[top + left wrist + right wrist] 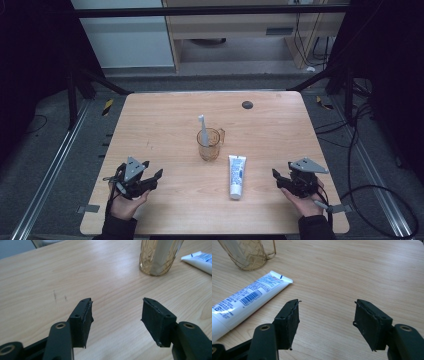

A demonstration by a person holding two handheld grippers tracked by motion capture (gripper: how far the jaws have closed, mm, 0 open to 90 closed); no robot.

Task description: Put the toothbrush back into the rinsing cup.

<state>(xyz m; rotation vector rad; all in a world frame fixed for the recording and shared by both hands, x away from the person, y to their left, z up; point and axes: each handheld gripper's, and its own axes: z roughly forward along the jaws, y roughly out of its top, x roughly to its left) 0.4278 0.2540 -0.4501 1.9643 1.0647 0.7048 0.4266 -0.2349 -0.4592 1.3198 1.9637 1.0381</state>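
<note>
**Toothbrush in the cup, tube lying flat, both tools empty**

Nearest the high camera, at the front edge of the surface [165, 125], sit the two hands; the left tool [152, 178] has its jaws spread wide with nothing between them, and in the left gripper view only bare wood lies between the pads; further right, near the middle, the amber cup [210, 145] stands upright with the toothbrush [202, 131] leaning inside it, head up; just beside the cup and toward the front lies the toothpaste tube [236, 175], flat, cap end nearest the person; at the far right the right tool [280, 179] gapes moderately, holding nothing, well apart from the tube. Judging from this, the brush looks stowed and the tube untouched; either the work is barely begun or the hands rest after setting things down; I cannot tell which.
</note>
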